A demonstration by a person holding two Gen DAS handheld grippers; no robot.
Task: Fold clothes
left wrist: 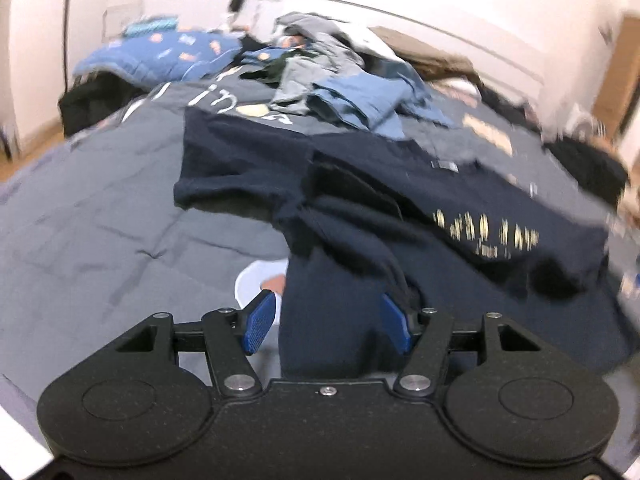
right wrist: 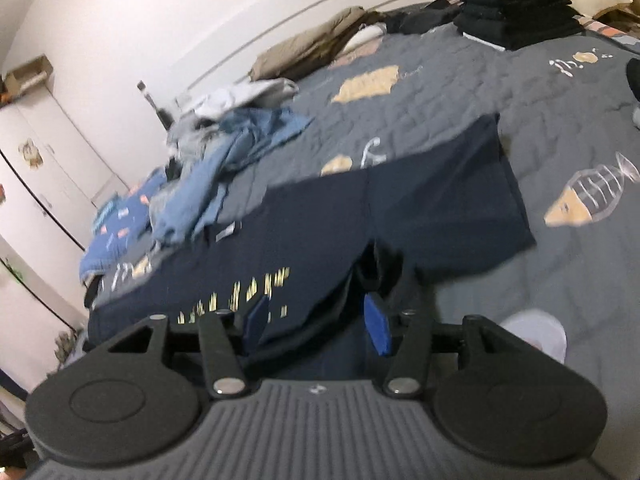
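A: Where is the navy blue T-shirt with the yellow lettering (left wrist: 400, 208) sitting?

B: It is lying spread out on the grey quilted bed cover with fish drawings (right wrist: 460, 92), one sleeve reaching sideways and a fold of the cloth running back toward both cameras.

A: Are the fingers gripping it?

B: No. The left gripper (left wrist: 328, 316) is standing with its blue fingers (left wrist: 260, 322) apart; the shirt's fold is passing between them, and the left-hand pad is showing a gap to the cloth. The right gripper (right wrist: 318, 322) is likewise standing apart, cloth lying between its fingers without being pinched.

A: What is lying around the shirt?

B: Just beyond the shirt, a loose heap of light blue and grey clothes (right wrist: 224, 148) is sitting. Well beyond the shirt, a stack of folded black garments (right wrist: 516, 8) is resting on the bed.
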